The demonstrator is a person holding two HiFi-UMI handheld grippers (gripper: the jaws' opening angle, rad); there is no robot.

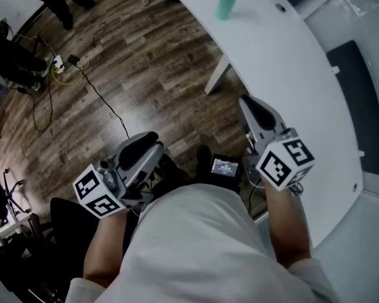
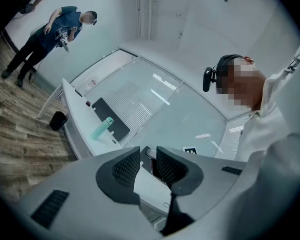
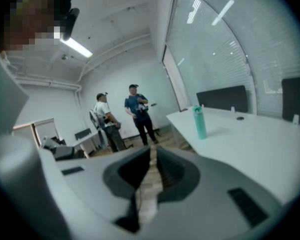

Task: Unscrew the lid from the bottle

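While you hold both tools low and close to your body, your left claw (image 1: 146, 144) (image 2: 148, 158) sits over the wood floor (image 1: 145, 62). Its jaws are a little apart with nothing between them.

Ahead of that claw and to the left of its jaws, well apart from them, the teal bottle (image 2: 102, 129) stands on the white table (image 2: 72, 119). It is just beside a dark mat (image 2: 104, 109). A dark bin (image 2: 58, 120) sits on the floor past the table's end, farther left of those jaws. Beyond it, up and left of the claw, a person (image 2: 55, 31) stands by the wall.

Between your two claws, near your waist, a small device with a lit screen (image 1: 225, 167) shows.

Your right claw (image 1: 251, 106) (image 3: 153, 156) has its jaws closed together on nothing. It tips slightly downward, with its tip just beside the table's near edge.

From this claw the bottle (image 3: 199, 123) stands upright ahead and to the right of the jaws, well apart from them, with the lid (image 3: 196, 108) on top. Two people (image 3: 139, 111) stand ahead and slightly left of the jaws, past the end of the table.

From above, the bottle (image 1: 227, 0) is far ahead of both claws, nearer the right claw's side.
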